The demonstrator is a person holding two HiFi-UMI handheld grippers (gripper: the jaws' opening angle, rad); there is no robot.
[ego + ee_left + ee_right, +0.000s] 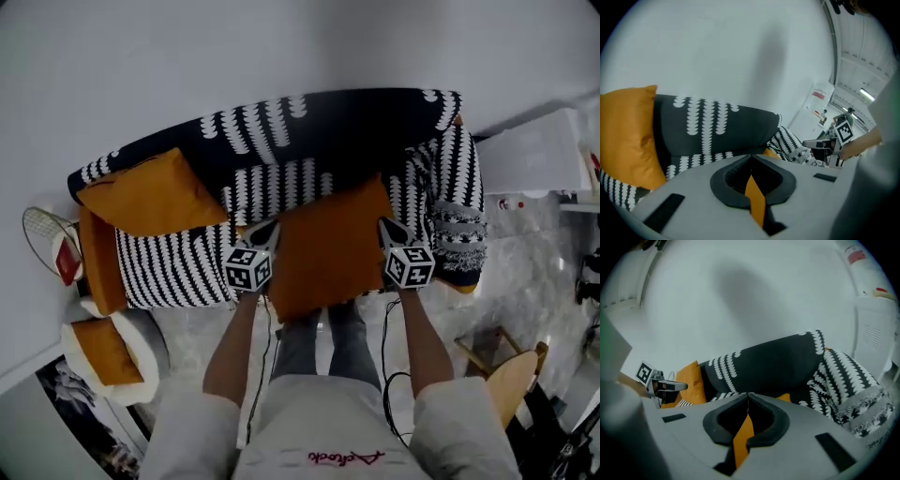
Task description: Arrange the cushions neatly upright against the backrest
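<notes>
A black-and-white patterned sofa (309, 141) stands against the wall. An orange cushion (328, 248) hangs over the seat's front, held by its two side edges. My left gripper (265, 232) is shut on its left edge and my right gripper (387, 228) on its right edge. In the left gripper view the jaws (751, 158) pinch a fold of orange cushion fabric (755, 199); the right gripper view shows the same, jaws (748, 395) shut on orange cushion fabric (742, 437). A second orange cushion (150, 192) leans at the sofa's left end against the backrest (722, 124).
A grey patterned cushion (457, 227) sits by the right armrest. A white round stool (141, 342) bearing an orange pad (101, 349) stands at lower left. A white cabinet (534, 150) is right of the sofa, a wooden chair (511, 375) at lower right.
</notes>
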